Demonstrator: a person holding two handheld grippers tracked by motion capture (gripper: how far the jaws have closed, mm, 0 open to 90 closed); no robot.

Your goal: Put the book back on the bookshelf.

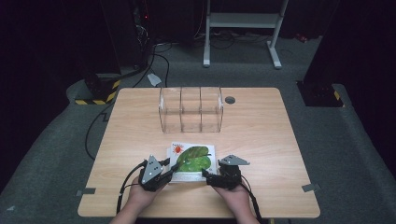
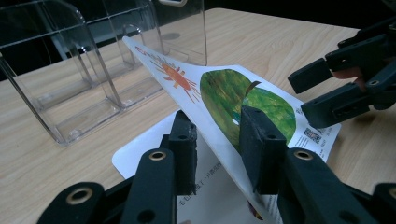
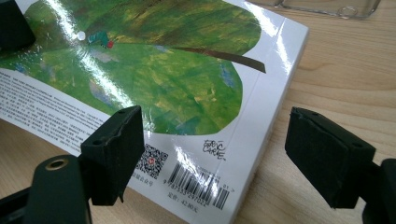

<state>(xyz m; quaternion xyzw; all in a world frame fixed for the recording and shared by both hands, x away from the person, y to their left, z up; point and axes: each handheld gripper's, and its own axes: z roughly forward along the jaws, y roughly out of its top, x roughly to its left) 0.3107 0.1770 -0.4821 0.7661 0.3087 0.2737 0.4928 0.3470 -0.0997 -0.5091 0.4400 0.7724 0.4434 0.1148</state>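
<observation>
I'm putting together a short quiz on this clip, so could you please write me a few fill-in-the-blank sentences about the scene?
1. The left gripper pinches the book's lifted ____.
2. The right gripper's jaws stand ____ over the book's barcode corner.
3. The clear organizer behind the book has ____ compartments.
4. The cover picture shows a large green ____.

Missing words: cover; open; three; leaf

The lifted cover [image 2: 224,98] hides the pages beneath; its small print [image 3: 51,123] is too blurred to read from here.
</observation>
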